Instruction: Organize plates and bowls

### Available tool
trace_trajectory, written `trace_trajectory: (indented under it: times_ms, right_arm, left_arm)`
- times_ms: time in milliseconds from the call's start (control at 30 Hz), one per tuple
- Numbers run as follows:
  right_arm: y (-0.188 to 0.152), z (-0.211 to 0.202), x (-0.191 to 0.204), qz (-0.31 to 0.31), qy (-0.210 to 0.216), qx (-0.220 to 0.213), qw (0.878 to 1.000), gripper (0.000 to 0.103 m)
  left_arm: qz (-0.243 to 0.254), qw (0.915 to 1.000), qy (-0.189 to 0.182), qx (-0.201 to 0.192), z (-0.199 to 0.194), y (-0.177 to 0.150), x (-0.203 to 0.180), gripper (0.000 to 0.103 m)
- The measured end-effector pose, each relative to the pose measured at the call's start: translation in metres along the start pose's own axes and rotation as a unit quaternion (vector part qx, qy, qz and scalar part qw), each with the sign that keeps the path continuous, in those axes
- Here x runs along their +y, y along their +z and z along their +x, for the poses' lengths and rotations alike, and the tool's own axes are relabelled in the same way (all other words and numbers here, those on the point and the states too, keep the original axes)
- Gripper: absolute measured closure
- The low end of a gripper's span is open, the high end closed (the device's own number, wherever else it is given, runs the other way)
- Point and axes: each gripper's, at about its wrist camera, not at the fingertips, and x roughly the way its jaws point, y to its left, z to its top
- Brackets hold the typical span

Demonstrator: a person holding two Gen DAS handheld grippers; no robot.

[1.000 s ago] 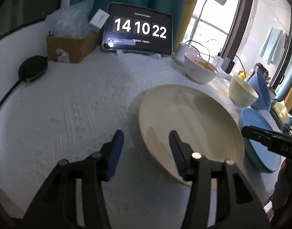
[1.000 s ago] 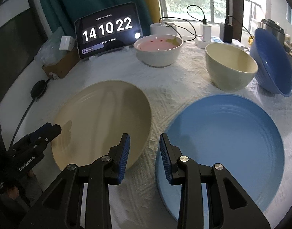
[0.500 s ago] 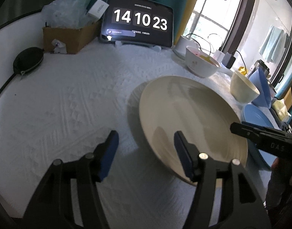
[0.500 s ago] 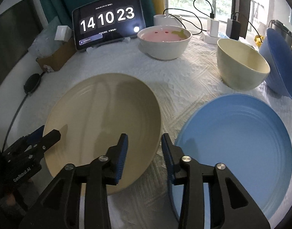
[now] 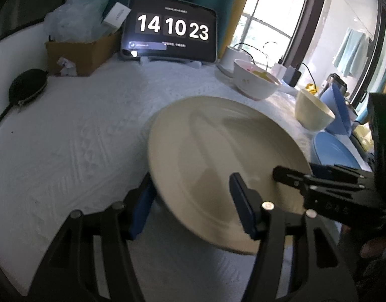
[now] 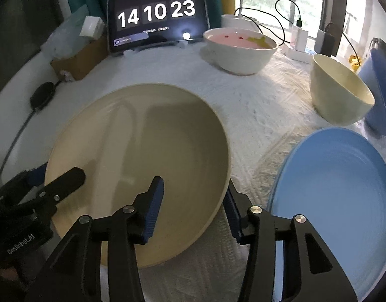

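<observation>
now both tongs are straddling the cream plate (image 6: 142, 156) beside the blue plate (image 6: 336, 188): left tongs (image 5: 190, 201) apart, right tongs (image 6: 193, 209) opening, neither clamping. closing unevenly risks tipping it onto the tabletop (image 5: 79, 130).

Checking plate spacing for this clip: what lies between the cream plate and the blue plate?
Only bare white tablecloth, plus the right gripper's outer finger near the cream plate's rim. The right wrist view shows it; blue plate sits apart.

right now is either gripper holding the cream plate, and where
Neither grips it yet. The left gripper and right gripper each straddle the near rim of the cream plate, one finger over and one outside; the right's jaws are opening, pads apart from the rim.
</observation>
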Motion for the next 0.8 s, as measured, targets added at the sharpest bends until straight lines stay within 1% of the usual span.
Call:
trace_trajectory:
  times_ms: [100,167,267,467,800]
  right_arm:
    - [-0.001,-0.002,-0.001,0.001,-0.002,-0.005,1.0,0.059]
    - [-0.001,-0.004,-0.003,0.003,-0.003,-0.007,1.0,0.065]
    - [-0.002,-0.009,-0.005,0.004,-0.002,-0.014,1.0,0.065]
    - [-0.003,-0.021,-0.006,-0.001,0.001,-0.033,0.999,0.071]
    - [-0.005,-0.041,-0.015,0.005,0.006,-0.052,0.999,0.072]
  left_arm:
    - [-0.006,1.0,0.006,-0.002,0.0,0.0,0.002,0.053]
    - [-0.004,0.9999,0.01,-0.005,-0.002,-0.001,0.002,0.056]
    - [0.006,0.9997,0.019,-0.012,-0.004,-0.002,-0.002,0.059]
    - [0.01,0.9993,0.022,-0.028,-0.013,-0.001,-0.003,0.06]
    - [0.024,0.9988,0.017,-0.04,-0.026,0.002,-0.018,0.06]
